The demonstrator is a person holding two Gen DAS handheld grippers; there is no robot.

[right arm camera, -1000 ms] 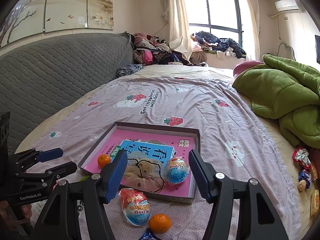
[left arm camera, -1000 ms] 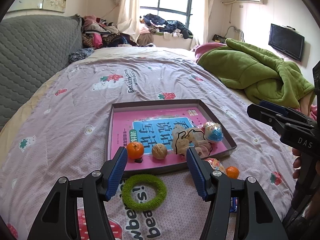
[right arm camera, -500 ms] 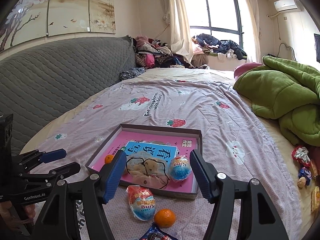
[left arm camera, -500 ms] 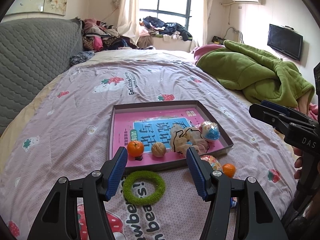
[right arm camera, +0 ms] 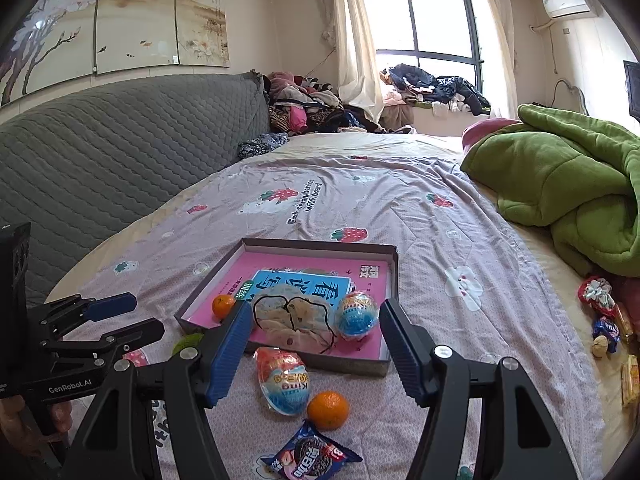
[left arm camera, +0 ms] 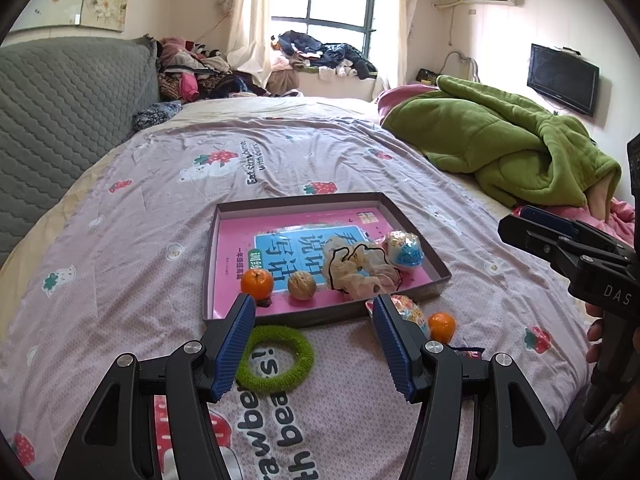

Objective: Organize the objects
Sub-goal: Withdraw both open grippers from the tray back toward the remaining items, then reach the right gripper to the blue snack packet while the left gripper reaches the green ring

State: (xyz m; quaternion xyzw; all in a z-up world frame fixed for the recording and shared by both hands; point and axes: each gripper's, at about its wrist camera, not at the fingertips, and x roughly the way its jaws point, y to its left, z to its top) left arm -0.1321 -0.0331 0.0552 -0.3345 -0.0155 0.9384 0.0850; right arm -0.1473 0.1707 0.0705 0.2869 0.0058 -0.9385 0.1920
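A shallow box tray point(left arm camera: 294, 199) point(right arm camera: 320, 245) with a pink book lies on the bed. In it are an orange point(left arm camera: 257, 284), a walnut point(left arm camera: 302, 286), a cream scrunchie point(left arm camera: 352, 266) point(right arm camera: 294, 316) and a blue foil egg point(left arm camera: 404, 249) point(right arm camera: 356, 315). On the sheet in front lie a green ring point(left arm camera: 276, 358), a red foil egg point(right arm camera: 283, 380), a second orange point(right arm camera: 328, 409) point(left arm camera: 441, 326) and a cookie packet point(right arm camera: 310, 456). My left gripper point(left arm camera: 314, 346) is open over the ring. My right gripper point(right arm camera: 314, 354) is open above the red egg.
A green blanket point(left arm camera: 500, 152) is heaped on the right of the bed. A grey quilted headboard point(right arm camera: 112, 152) runs along the left. Loose sweets and a walnut point(right arm camera: 604, 320) lie at the right edge. Clothes are piled by the window.
Both grippers have pulled back and risen slightly from the tray, so the objects sit farther ahead. The cookie packet has come into the right wrist view. Both stay open.
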